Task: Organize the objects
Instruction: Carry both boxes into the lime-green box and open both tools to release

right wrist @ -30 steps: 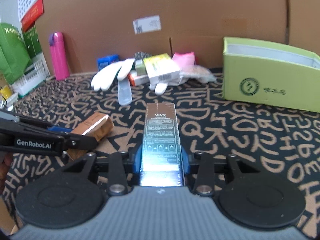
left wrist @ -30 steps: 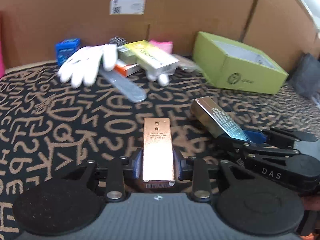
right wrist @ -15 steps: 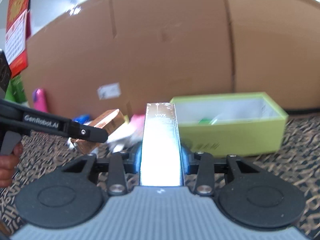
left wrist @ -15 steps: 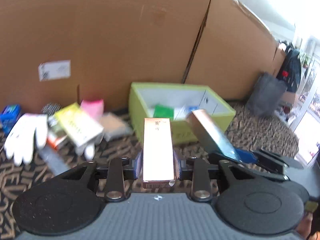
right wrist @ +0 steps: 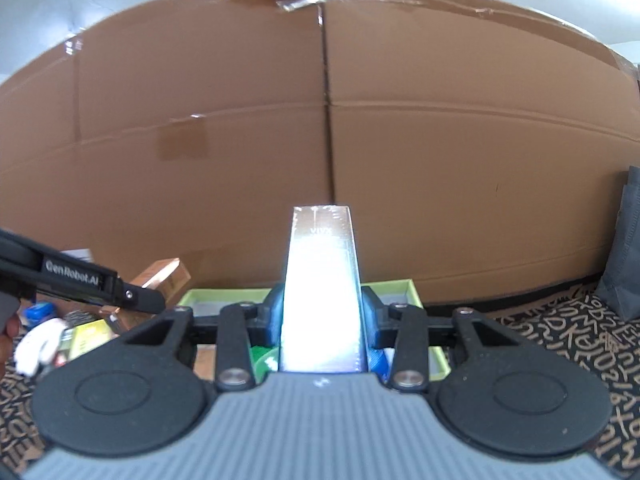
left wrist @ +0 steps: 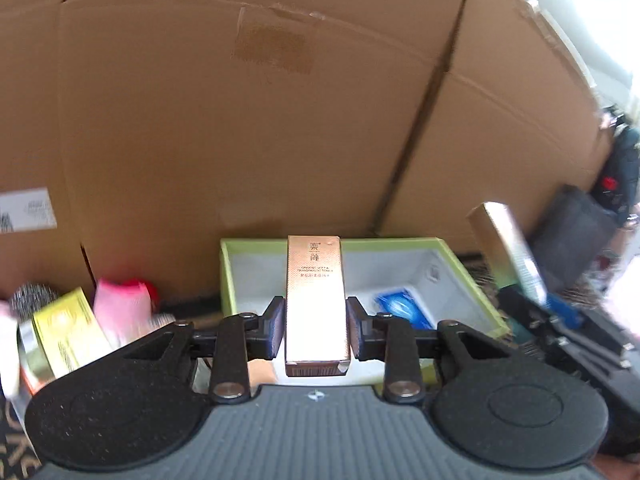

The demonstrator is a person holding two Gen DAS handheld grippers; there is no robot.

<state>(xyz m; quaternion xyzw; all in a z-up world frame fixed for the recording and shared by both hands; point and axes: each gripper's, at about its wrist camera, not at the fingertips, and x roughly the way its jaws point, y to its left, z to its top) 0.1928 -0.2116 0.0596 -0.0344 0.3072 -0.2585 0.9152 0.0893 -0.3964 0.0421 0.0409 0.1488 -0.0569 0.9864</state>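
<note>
Cardboard wall (left wrist: 200, 120), one, large, brown, standing behind everything.

Tabletop cloth (right wrist: 560, 340), one, black with tan letters.

Green box (left wrist: 472, 280), one, open-topped with a pale inside, against the cardboard wall. One blue packet (left wrist: 404, 308) lies inside it.

My left gripper (left wrist: 316, 328), one, its jaws partly closed and pressing both sides of a rose-gold carton (left wrist: 316, 300). The carton points forward, its far end over the green box.

My right gripper (right wrist: 320, 320), one, its jaws partly closed and clamped on a dark VIVX carton (right wrist: 320, 280). Glare whitens most of the carton's top face. It is also over the green box (right wrist: 412, 288); in the left wrist view it shows tilted at the right (left wrist: 504, 248).

Loose pile left of the green box, blurred: one yellow box (left wrist: 68, 328), one pink item (left wrist: 120, 308), one steel scourer (left wrist: 30, 296), one white glove (right wrist: 36, 344).
</note>
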